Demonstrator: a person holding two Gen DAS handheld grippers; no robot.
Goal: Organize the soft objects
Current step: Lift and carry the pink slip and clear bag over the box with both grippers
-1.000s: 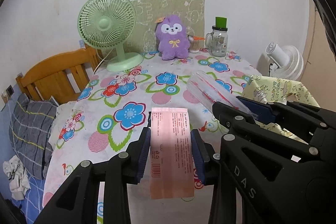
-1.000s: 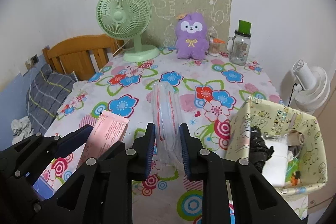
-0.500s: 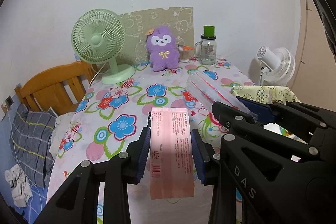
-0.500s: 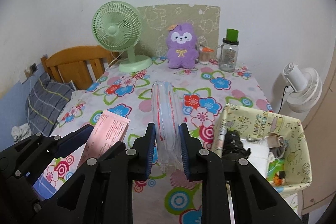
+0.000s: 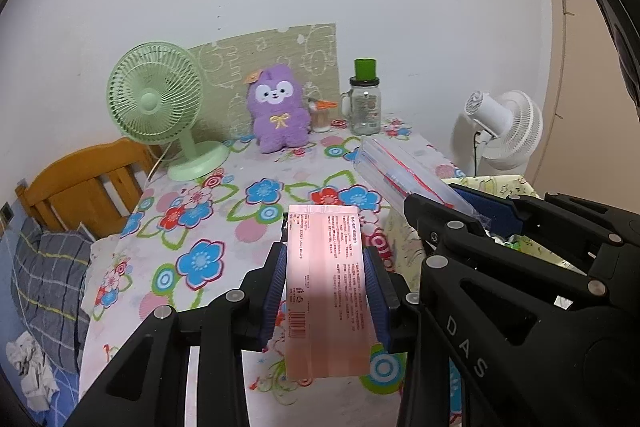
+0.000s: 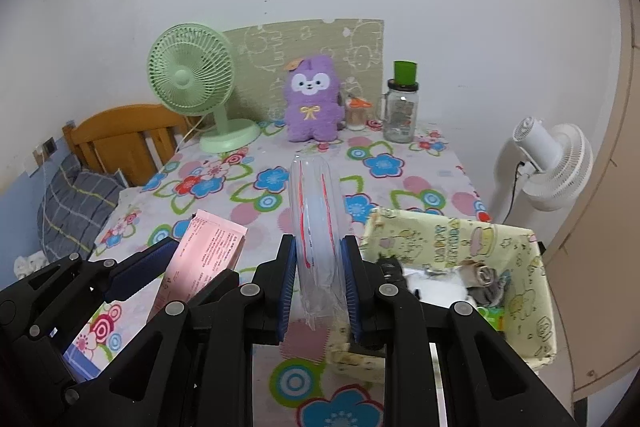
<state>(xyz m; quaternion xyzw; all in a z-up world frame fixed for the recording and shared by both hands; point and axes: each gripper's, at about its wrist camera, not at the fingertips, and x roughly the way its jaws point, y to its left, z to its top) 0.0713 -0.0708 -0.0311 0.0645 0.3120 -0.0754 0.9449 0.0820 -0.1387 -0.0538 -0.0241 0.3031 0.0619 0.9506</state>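
Your left gripper (image 5: 326, 291) jaws clench the pink packet (image 5: 327, 291) mid-length; your right gripper (image 6: 319, 279) jaws pinch the clear bag (image 6: 316, 223) low. Both look light and limp, so grip near the middle.

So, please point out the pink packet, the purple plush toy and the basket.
pink packet (image 5: 326, 279), left wrist view, middle of its printed face
purple plush toy (image 6: 313, 103), right wrist view, its belly
basket (image 6: 452, 239), right wrist view, far wall

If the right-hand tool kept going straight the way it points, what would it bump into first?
Probably the flowered tablecloth just beyond the clear plastic pack that the right tool grips. The purple plush toy sits further back. Depth is uncertain.
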